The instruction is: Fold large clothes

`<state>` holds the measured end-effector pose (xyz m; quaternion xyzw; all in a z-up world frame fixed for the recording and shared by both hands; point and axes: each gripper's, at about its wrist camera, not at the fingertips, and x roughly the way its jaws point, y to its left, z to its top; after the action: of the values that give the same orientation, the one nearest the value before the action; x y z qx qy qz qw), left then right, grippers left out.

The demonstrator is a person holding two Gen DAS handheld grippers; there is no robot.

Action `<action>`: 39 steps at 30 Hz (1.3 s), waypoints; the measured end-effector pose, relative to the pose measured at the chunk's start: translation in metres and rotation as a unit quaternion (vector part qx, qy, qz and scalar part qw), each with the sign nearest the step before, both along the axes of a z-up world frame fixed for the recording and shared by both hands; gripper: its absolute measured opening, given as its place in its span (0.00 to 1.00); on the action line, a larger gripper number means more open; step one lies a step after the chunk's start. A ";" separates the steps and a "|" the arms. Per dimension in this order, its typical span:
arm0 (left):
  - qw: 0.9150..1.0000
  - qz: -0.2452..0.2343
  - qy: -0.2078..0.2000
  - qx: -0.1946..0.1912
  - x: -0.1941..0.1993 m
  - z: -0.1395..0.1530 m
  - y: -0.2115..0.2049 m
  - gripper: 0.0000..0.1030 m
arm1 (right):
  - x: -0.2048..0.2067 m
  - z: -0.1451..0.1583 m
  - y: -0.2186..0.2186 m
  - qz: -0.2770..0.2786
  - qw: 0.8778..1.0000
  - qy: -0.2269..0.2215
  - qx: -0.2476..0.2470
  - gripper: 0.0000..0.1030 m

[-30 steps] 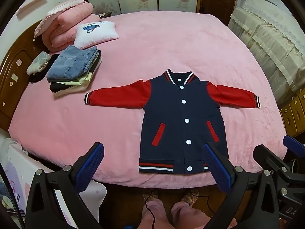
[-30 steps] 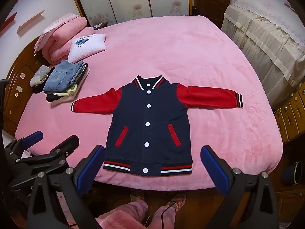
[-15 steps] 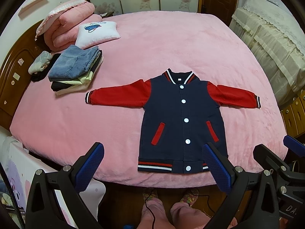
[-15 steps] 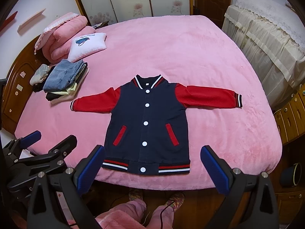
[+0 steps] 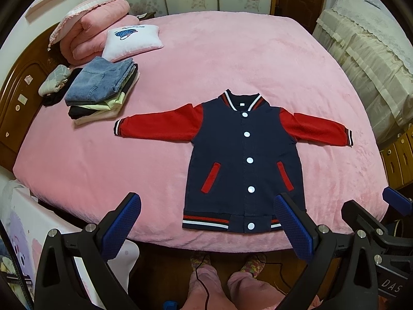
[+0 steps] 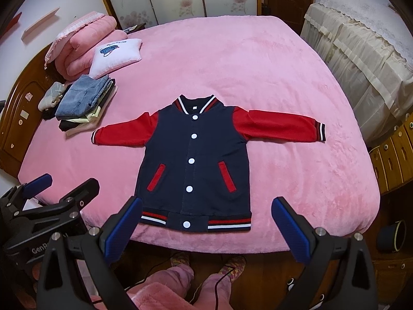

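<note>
Navy jacket (image 5: 245, 160): red sleeves spread, buttoned, flat.
Bed (image 5: 232, 59): pink plush cover.
Left tongs (image 5: 206, 222): released, empty.
Right tongs (image 6: 206, 223): released, empty.

Home bedroom: pink bed (image 5: 232, 51), wooden headboard (image 5: 18, 90).

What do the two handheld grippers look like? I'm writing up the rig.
Both the left gripper and right gripper have black angular frames with silver bolts and blue textured fingertip pads. White lettering marks their bodies. A thin black cable hangs by the person's pink trousers.
</note>
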<state>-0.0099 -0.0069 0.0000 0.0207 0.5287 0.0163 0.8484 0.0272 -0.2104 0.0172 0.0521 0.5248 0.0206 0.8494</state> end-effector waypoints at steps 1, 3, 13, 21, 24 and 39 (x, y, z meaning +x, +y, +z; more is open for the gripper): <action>1.000 0.003 0.000 0.000 0.000 0.001 0.002 0.99 | 0.001 0.000 -0.001 0.002 1.000 0.001 -0.003 0.97; 1.000 0.010 0.003 0.000 0.004 0.002 -0.003 0.99 | 0.002 0.001 -0.003 0.001 1.000 -0.001 -0.006 0.97; 0.999 0.037 0.018 -0.022 0.005 0.006 -0.005 0.99 | 0.014 0.016 -0.022 -0.006 1.000 -0.004 0.010 0.97; 0.997 0.066 0.020 -0.045 -0.008 0.009 -0.008 0.99 | 0.018 0.020 -0.033 0.007 1.000 -0.006 0.015 0.97; 0.995 0.081 0.028 -0.056 -0.015 0.007 -0.006 0.99 | 0.021 0.017 -0.038 0.010 1.000 -0.003 0.025 0.97; 0.951 0.256 0.096 -0.144 -0.019 -0.060 0.083 0.99 | 0.018 -0.013 -0.005 0.137 0.990 -0.038 0.008 0.97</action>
<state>-0.0291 0.0760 -0.0599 -0.2362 0.5920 0.1541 0.7550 0.0456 -0.2150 0.0047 -0.0140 0.4941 0.1428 0.8575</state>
